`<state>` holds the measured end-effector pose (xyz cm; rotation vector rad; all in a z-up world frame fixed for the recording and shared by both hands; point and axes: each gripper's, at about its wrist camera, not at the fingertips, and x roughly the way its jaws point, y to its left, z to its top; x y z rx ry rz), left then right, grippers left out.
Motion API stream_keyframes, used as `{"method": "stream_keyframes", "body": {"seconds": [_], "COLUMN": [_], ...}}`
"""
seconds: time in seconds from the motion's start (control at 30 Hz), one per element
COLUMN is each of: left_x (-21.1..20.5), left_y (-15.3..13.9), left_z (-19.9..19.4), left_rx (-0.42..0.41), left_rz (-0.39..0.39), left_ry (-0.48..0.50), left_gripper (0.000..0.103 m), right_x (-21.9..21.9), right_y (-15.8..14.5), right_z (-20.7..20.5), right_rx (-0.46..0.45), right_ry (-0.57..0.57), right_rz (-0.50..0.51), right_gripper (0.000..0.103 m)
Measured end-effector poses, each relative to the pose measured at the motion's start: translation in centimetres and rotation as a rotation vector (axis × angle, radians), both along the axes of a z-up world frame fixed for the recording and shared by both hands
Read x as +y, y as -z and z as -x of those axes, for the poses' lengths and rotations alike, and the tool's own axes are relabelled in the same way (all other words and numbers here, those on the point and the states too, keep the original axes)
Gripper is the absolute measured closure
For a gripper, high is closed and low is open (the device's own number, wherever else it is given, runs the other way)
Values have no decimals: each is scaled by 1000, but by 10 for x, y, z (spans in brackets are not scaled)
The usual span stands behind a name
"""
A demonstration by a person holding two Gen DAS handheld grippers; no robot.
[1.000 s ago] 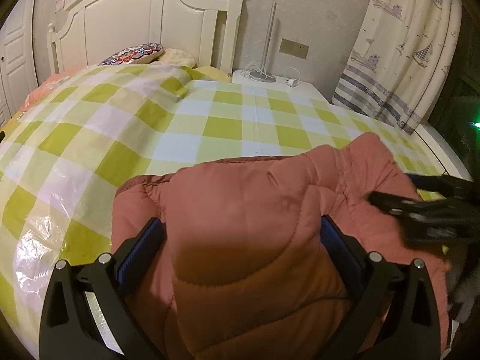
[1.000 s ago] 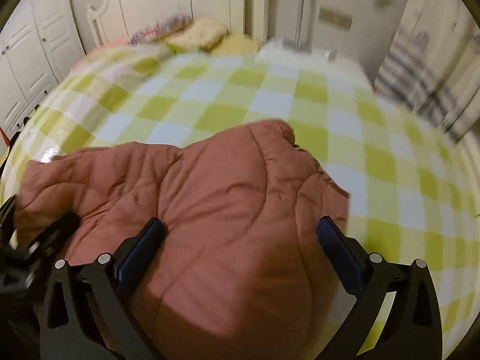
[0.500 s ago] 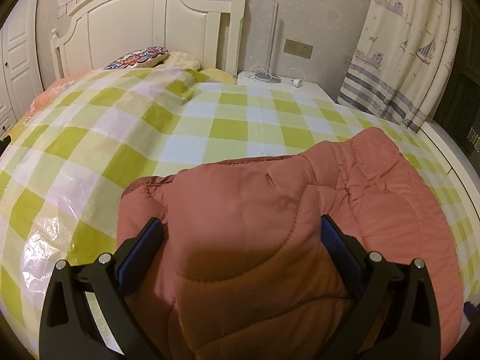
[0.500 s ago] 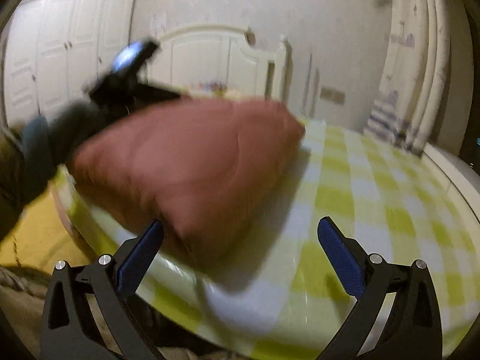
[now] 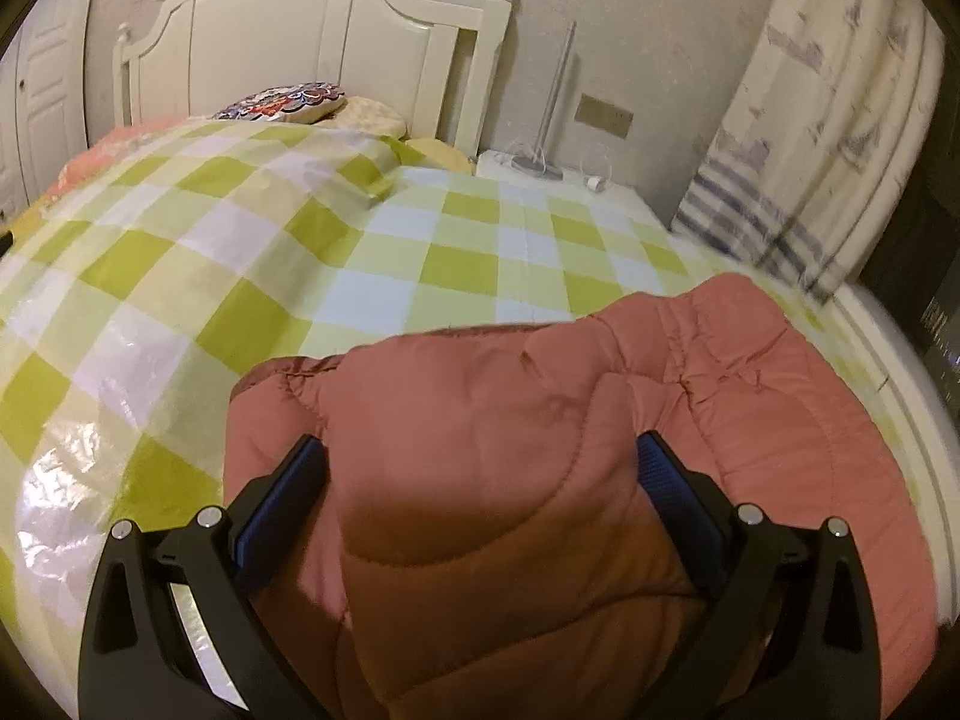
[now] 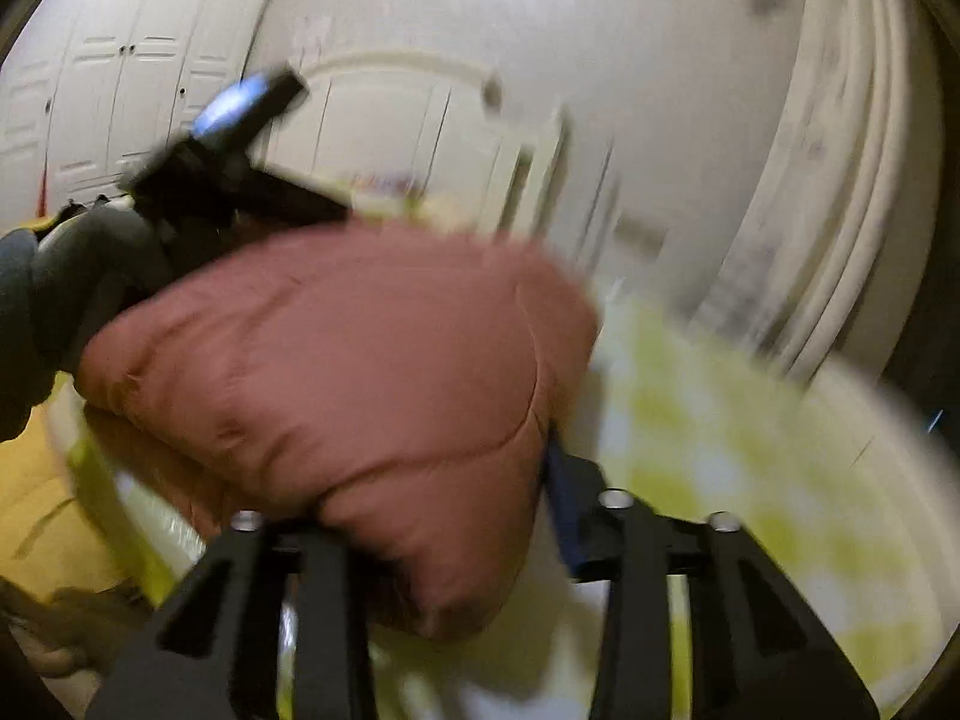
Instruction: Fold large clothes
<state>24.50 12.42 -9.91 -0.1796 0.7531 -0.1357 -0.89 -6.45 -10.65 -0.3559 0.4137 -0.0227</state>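
Item: quilted pink jacket [image 5: 540, 480], lying bunched on the near part of the bed [image 5: 360, 252], over its green-and-white checked cover under clear plastic.

Step in hand, as judged: taking hold of both ends of the jacket ahead of a fold.

Left gripper [image 5: 480, 492]: jaws spread wide, a thick roll of the jacket between the blue pads; whether the pads pressed the cloth could not be told.

Right gripper [image 6: 444, 516]: jaws had just been closing, and stood drawn in on a bulging corner of the jacket at the bed's edge; picture blurred.

Next move, as judged: the left jaws needed a firm pinch on the padding, then both ends lifted together and laid over evenly; thick filling likely to spring back.

Surroundings: white headboard [image 5: 312, 42]; patterned pillow [image 5: 282, 105]; bedside stand [image 5: 540, 171]; striped curtain [image 5: 810, 138]; wardrobe doors [image 6: 120, 72].

Obstructions: none on the bed ahead; slippery plastic cover might let the jacket slide.
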Motion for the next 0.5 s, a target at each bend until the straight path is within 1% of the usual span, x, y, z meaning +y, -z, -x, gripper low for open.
{"method": "stream_keyframes", "body": {"seconds": [0.07,0.1,0.17,0.2,0.23,0.27,0.33,0.37,0.4,0.43,0.47,0.5], "left_x": [-8,-14,-37,-49,-67,-81,-107,-116,-118,-117,-112,-108], "left_y": [-4,-4,-7,-8,-9,-10,-8,-7,-6,-5,-4,-4], "left_z": [-7,-10,-19,-23,-28,-32,-41,-43,-45,-44,-43,-41], "left_rx": [-24,-30,-50,-59,-69,-71,-55,-48,-42,-41,-44,-49], "left_rz": [25,22,-19,-50,-97,-134,-221,-252,-255,-244,-218,-201], "left_ry": [16,25,61,77,108,133,178,187,184,180,171,162], "left_gripper": [2,2,2,2,2,2,2,2,2,2,2,2], "right_x": [3,3,-5,-14,-30,-40,-61,-69,-73,-74,-74,-70], "right_y": [-13,-15,-5,3,16,23,26,20,13,6,-7,-21], "right_z": [10,13,12,8,-2,-7,-8,-3,4,10,22,33], "right_rx": [-82,-100,-90,-53,39,98,184,224,252,257,221,162], "right_ry": [6,14,61,86,116,137,153,130,91,53,-10,-58], "right_rz": [24,35,63,51,12,-9,-76,-123,-152,-167,-178,-180], "right_gripper": [78,78,78,78,77,76,70,66,48,26,16,9]}}
